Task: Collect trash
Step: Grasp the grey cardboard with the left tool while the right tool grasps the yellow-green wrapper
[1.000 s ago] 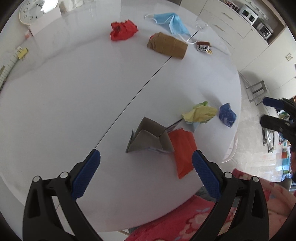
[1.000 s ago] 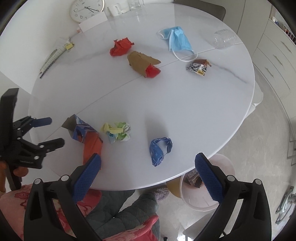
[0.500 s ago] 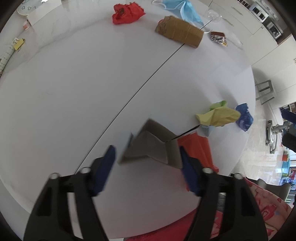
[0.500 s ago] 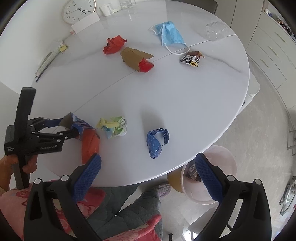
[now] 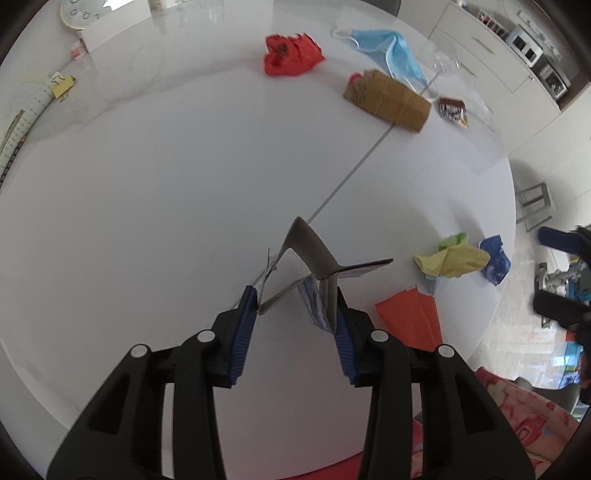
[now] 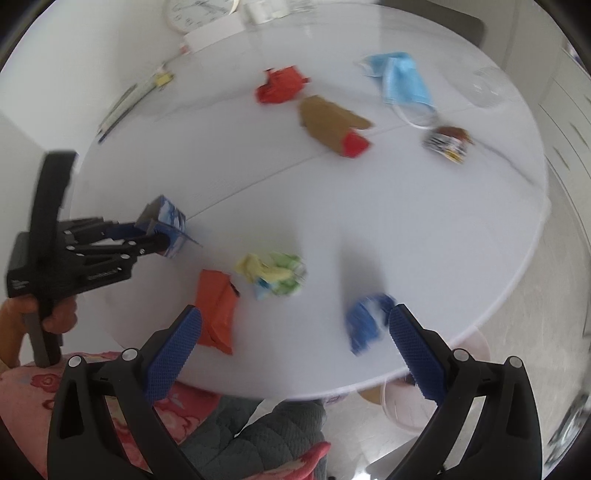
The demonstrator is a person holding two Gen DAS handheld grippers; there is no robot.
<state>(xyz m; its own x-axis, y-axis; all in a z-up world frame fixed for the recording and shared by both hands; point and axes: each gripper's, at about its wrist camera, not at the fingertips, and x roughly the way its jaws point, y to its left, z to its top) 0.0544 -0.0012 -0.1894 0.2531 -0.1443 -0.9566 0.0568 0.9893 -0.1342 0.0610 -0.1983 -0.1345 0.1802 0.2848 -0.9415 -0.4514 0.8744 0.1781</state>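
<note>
A white round table is seen; a carton is pinched by the left gripper, beside orange paper. The right gripper is spread. No writing is readable.

Motion blur on the right, cropped edges on the left

The whole right wrist view is smeared: the blue crumpled wrapper by the right finger pad is a streak, and the print on the small snack wrapper is unreadable. The bin is mostly hidden below the table rim. The clock is cut by the top edge in the left wrist view.
</note>
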